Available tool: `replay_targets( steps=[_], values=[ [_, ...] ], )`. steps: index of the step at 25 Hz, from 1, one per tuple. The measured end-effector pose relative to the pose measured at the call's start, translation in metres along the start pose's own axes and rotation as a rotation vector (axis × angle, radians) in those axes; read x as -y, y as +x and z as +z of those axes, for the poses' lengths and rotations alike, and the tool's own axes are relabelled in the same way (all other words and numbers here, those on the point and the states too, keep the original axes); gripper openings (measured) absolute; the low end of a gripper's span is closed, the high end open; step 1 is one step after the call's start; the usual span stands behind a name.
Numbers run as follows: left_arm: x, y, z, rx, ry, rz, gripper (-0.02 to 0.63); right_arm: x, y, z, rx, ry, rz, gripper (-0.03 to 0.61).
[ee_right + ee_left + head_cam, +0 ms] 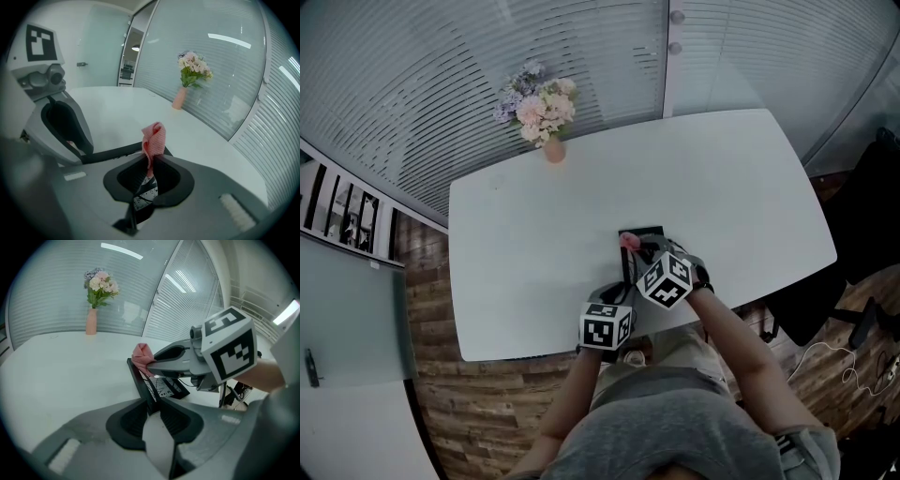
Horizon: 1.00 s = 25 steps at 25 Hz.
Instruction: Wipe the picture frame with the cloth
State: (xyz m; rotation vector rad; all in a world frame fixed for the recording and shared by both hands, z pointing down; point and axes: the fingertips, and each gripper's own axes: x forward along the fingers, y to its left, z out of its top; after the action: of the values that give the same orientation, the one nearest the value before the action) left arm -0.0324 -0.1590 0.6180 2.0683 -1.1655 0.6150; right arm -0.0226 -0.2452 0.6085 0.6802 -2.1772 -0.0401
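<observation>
A black picture frame [643, 232] with a black-and-white print stands tilted near the front edge of the white table [712, 178]. My left gripper [151, 405] is shut on the frame's [165, 386] near edge and holds it up. My right gripper [151, 161] is shut on a pink mesh cloth [154, 137], which sticks up from between its jaws. In the left gripper view the cloth [142, 355] rests against the frame's top corner. In the head view the cloth [628, 241] shows as a pink spot just ahead of both marker cubes.
A pink vase of flowers [553, 147] stands at the table's far left edge, also in the left gripper view as the vase [91, 320]. Glass walls with blinds run behind the table. A dark chair [862, 234] sits off its right end. Wooden floor lies below the front edge.
</observation>
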Motion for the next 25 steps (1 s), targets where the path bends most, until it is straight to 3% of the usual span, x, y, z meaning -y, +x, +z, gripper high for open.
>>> replay_targets(
  steps=[25],
  values=[
    [0.002,-0.001,-0.001,0.009,0.013,0.002,0.086,-0.034,-0.021,-0.010,-0.015,-0.024,0.053,0.037]
  ],
)
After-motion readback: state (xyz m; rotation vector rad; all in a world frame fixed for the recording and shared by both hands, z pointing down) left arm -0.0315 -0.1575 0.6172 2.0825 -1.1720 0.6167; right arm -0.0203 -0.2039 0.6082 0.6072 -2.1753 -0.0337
